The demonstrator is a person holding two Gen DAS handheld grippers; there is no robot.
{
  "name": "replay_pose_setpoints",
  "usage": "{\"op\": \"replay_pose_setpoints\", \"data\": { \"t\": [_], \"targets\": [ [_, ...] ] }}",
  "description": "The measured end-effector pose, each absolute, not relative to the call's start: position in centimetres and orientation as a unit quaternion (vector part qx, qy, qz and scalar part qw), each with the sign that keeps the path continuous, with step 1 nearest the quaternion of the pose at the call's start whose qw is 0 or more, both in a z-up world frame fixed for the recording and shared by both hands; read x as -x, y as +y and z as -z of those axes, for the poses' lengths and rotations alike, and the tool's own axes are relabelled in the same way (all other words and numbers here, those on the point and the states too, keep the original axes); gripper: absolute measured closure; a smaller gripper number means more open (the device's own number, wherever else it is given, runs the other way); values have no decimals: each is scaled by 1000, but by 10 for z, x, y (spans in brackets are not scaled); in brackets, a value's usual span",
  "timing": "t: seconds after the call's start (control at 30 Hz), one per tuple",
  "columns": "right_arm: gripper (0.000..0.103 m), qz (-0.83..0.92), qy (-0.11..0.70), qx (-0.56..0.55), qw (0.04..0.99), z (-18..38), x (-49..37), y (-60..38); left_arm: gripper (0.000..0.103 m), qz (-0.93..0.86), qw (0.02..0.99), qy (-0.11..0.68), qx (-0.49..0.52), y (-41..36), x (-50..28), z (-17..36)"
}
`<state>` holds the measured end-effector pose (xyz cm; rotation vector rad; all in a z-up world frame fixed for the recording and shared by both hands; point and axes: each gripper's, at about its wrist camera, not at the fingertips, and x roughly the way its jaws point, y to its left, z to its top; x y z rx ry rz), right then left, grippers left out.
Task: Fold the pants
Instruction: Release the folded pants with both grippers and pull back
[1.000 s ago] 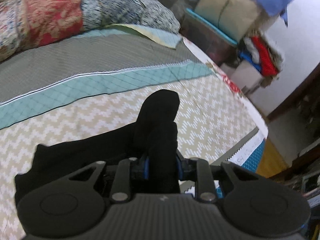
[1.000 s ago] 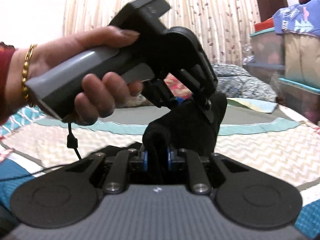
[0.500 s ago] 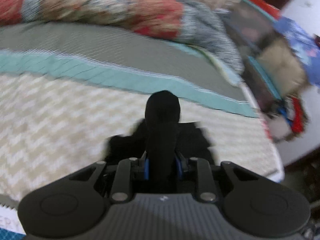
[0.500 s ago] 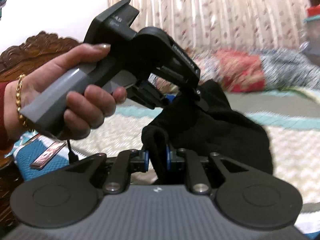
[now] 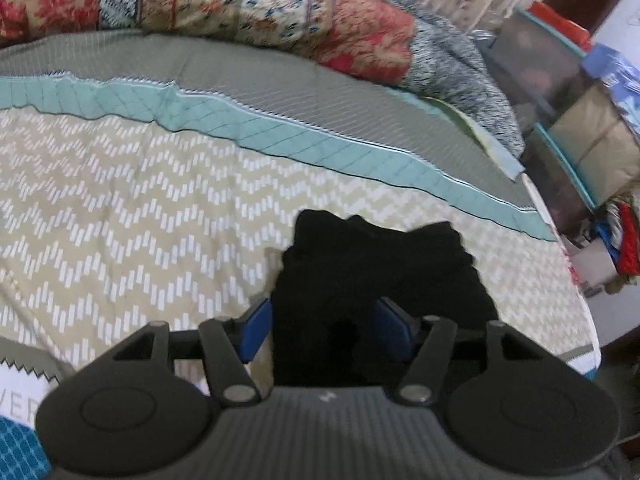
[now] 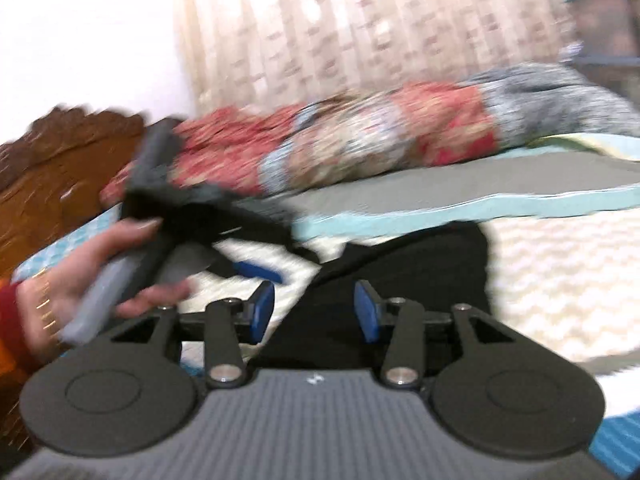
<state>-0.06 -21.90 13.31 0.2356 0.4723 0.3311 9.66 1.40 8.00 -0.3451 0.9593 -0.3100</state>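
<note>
Both pairs of jaws were opening. A second earlier each had been pinched tight on a bunched fold of the black pants (image 5: 376, 280); now the cloth lay slack between the blue pads, which no longer pressed on it. Nearest, the left gripper (image 5: 326, 326) had its pads spread to either side of a dark hump of fabric, where before they had clamped a raised roll of it. The right gripper (image 6: 316, 310) showed the same: its pads stood apart with the pants (image 6: 400, 280) lying flat under and between them instead of rising from them as a lifted tuft. Beside it, in the right wrist view, the person's left hand (image 6: 100, 288) gripped the grey handle of the other tool, now lower and off to the left, blurred, whereas earlier it had been held high over the cloth. The pants rested as a compact black heap on the zigzag-patterned bedspread (image 5: 120, 220), no longer hanging in the air. Beyond them ran the teal band (image 5: 280, 136), then the grey stripe, and farthest the patchwork quilt (image 5: 240, 4) bundled against the curtain.
</note>
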Motion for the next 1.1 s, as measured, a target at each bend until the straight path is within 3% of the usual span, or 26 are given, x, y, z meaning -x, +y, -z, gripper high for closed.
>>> {"op": "replay_pose_setpoints", "data": {
  "t": [0.17,0.37,0.77,0.9,1.07,1.1],
  "targets": [
    [62,-116,269,-167,942,-112,6,-239,45,146,876,450,89,-14,-72,-77],
    [61,-99,378,-213,895,-66,-9,-235,44,126,874,468,36,-35,-60,-60],
    [60,-96,347,-209,909,-92,22,-238,38,99,882,461,2,-45,-49,-67],
    [60,-91,343,-206,912,-96,32,-236,23,86,886,456,-4,-46,-43,-69],
    [55,-86,338,-206,914,-99,34,-234,17,80,887,455,-11,-48,-39,-71],
    [55,-86,338,-207,914,-99,34,-234,9,79,888,453,-14,-48,-38,-71]
  ]
}}
